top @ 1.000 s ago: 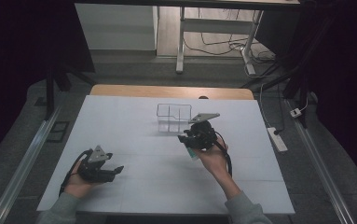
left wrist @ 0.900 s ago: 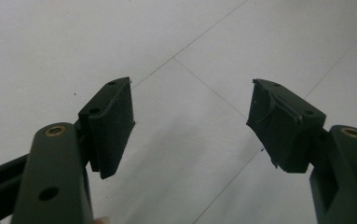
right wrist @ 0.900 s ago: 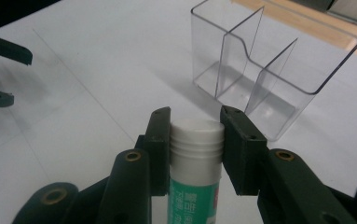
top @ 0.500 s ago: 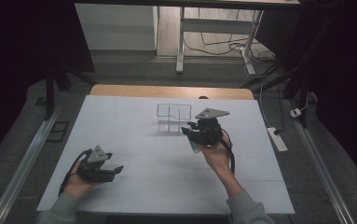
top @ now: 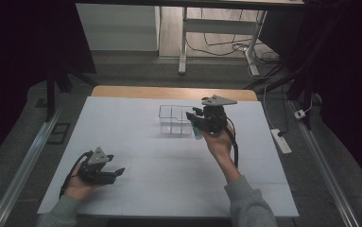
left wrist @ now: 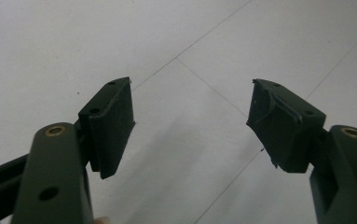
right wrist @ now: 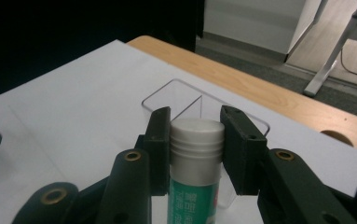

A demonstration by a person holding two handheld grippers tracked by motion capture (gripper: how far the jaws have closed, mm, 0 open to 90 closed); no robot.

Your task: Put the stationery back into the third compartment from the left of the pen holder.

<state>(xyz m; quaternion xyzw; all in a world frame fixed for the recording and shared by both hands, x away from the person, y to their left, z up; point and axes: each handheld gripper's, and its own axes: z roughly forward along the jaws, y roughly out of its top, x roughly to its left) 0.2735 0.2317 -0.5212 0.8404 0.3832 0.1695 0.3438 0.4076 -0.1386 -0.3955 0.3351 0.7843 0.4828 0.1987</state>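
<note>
My right gripper (top: pixel 193 118) (right wrist: pixel 195 135) is shut on a glue stick (right wrist: pixel 195 172) with a white ribbed cap and a green label; the stick (top: pixel 196 132) hangs upright below the jaws. It is held in the air beside the right end of a clear plastic box (top: pixel 175 119) (right wrist: pixel 185 95) with inner dividers, which stands on the white table (top: pixel 136 142). My left gripper (top: pixel 114 173) (left wrist: pixel 192 126) rests low near the table's front left, open, with nothing between its pads.
A wooden strip (top: pixel 169 92) edges the far side of the table. A metal rail (top: pixel 25 161) runs along the left and a white power strip (top: pixel 281 141) lies on the floor to the right. Desk legs and cables stand beyond the table.
My right gripper has risen with the glue stick and moved toward the right end of the clear box. The left gripper has stayed where it was.
</note>
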